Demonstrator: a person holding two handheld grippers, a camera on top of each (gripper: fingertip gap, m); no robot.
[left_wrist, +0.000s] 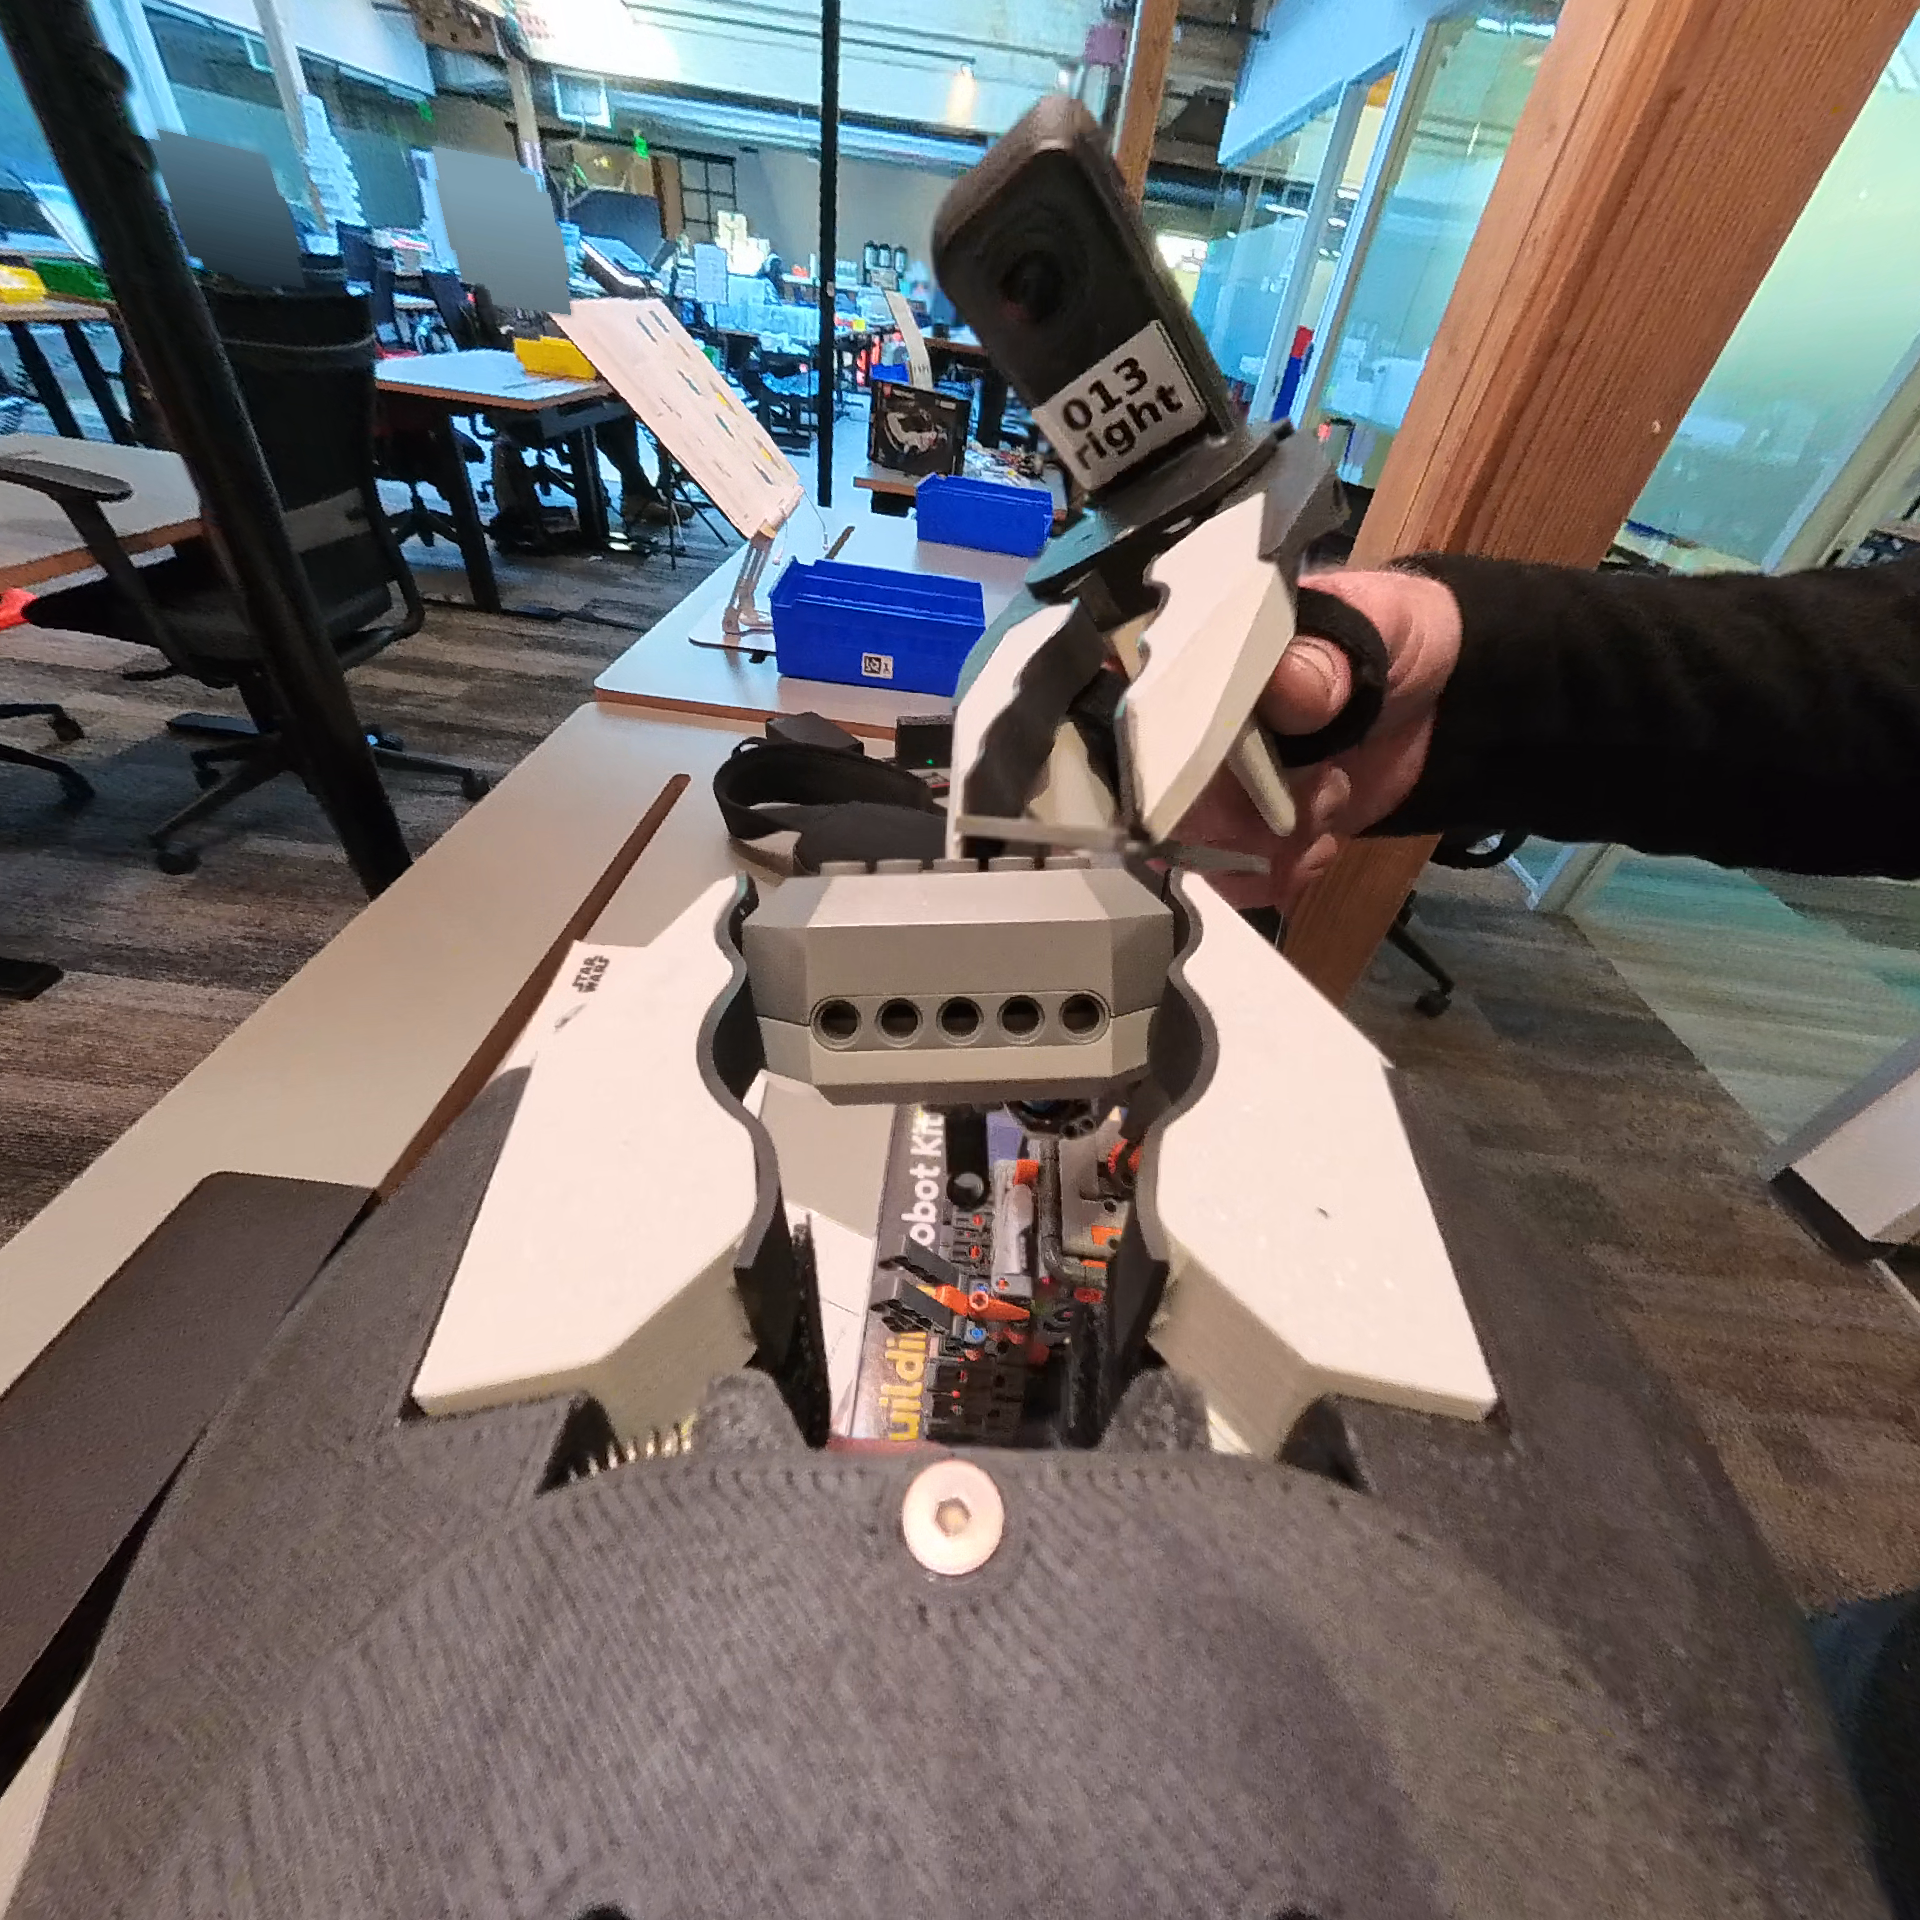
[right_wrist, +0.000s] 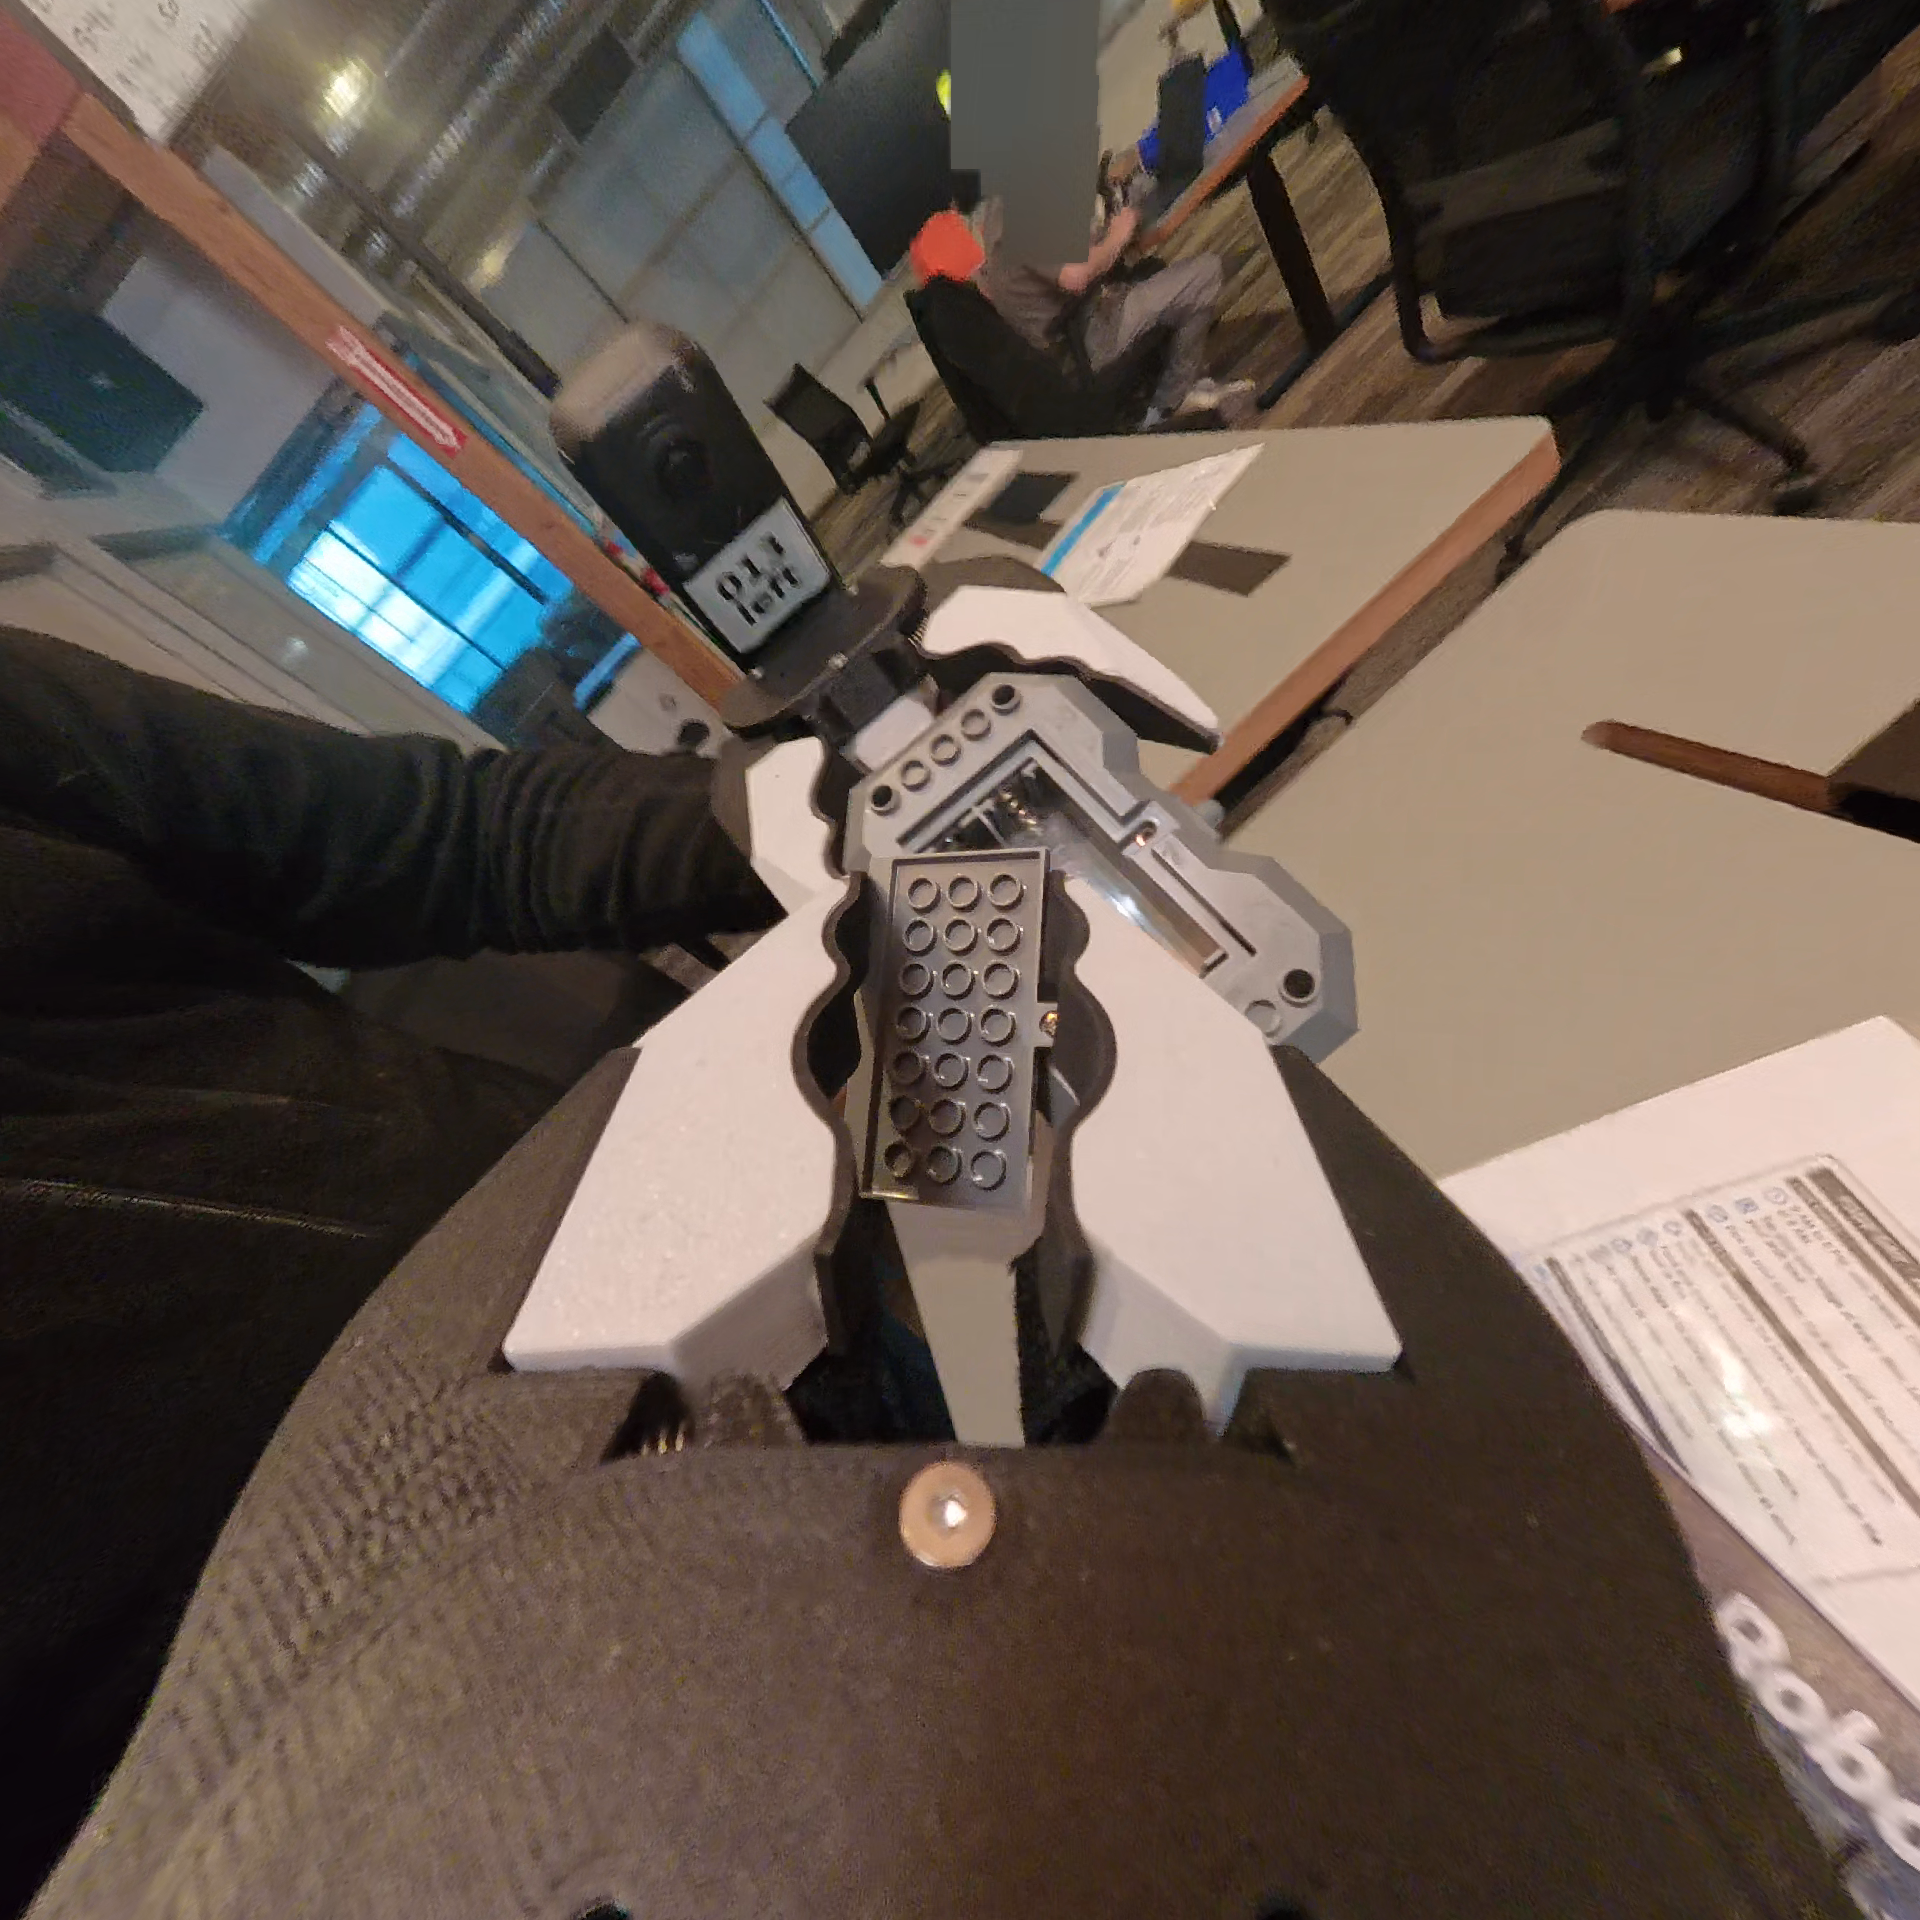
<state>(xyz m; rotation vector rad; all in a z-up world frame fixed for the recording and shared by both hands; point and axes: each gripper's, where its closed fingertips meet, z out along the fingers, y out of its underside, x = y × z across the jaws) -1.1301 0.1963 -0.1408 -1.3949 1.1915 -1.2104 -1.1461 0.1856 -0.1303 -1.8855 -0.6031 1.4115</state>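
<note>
1. The left gripper (left_wrist: 956, 997) has its white fingers (left_wrist: 623, 1132) clamped on either side of a grey housing block (left_wrist: 956, 971) with a row of five round holes in its near face, held up off the table.
2. The right gripper (right_wrist: 961, 1039) pinches a dark studded plate (right_wrist: 951, 1039) between its white fingers (right_wrist: 707, 1132) — the plate lies lengthwise between them, underside tubes facing the camera.
3. In the right wrist view the plate sits just in front of the block's open cavity (right_wrist: 1060, 831); whether they touch cannot be told.
4. In the left wrist view the right gripper (left_wrist: 1049, 831) hangs just above the block's far edge, gripped by a hand (left_wrist: 1351, 707) in a black sleeve.
5. Below the block lies a printed kit box (left_wrist: 966, 1278) on the grey table (left_wrist: 343, 1039).
6. Farther off — blue bins (left_wrist: 878, 623) and an angled sheet on a stand (left_wrist: 686, 416).
</note>
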